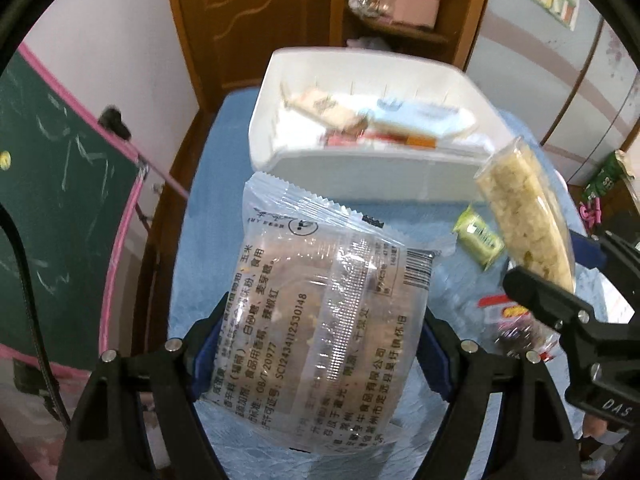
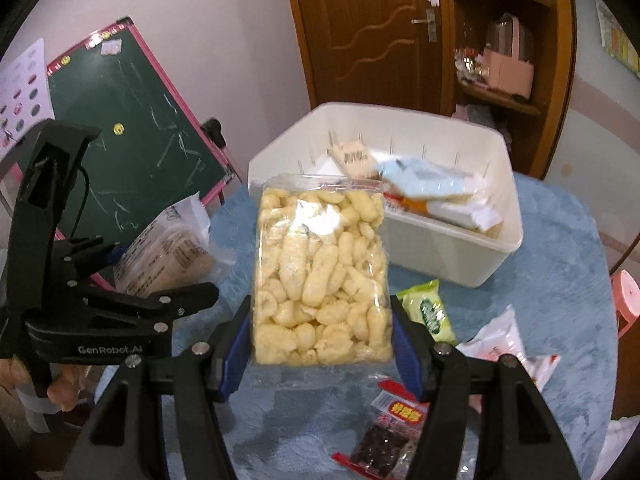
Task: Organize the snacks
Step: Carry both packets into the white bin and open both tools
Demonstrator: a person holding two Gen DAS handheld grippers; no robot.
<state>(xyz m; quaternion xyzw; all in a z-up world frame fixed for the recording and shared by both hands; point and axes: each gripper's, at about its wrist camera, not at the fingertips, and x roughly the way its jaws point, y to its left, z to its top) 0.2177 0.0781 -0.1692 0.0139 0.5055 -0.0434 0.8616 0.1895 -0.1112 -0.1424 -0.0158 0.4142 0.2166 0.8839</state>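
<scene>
This is a room in a home — most likely a child's room or family living space. A brown wooden door [image 2: 372,28] with a metal lever handle [image 2: 427,22] stands at the far side, and just right of it a built-in wooden shelf [image 2: 504,100] holds a pink appliance [image 2: 508,68] and small clutter. On the left leans a green chalkboard [image 2: 132,128] in a pink frame, scribbled with chalk — beside it a picture chart [image 2: 24,80] hangs on the pale wall. In the middle, a blue tablecloth [image 2: 552,256] covers a table that carries a white plastic bin [image 2: 452,256] and loose snack packets.
</scene>
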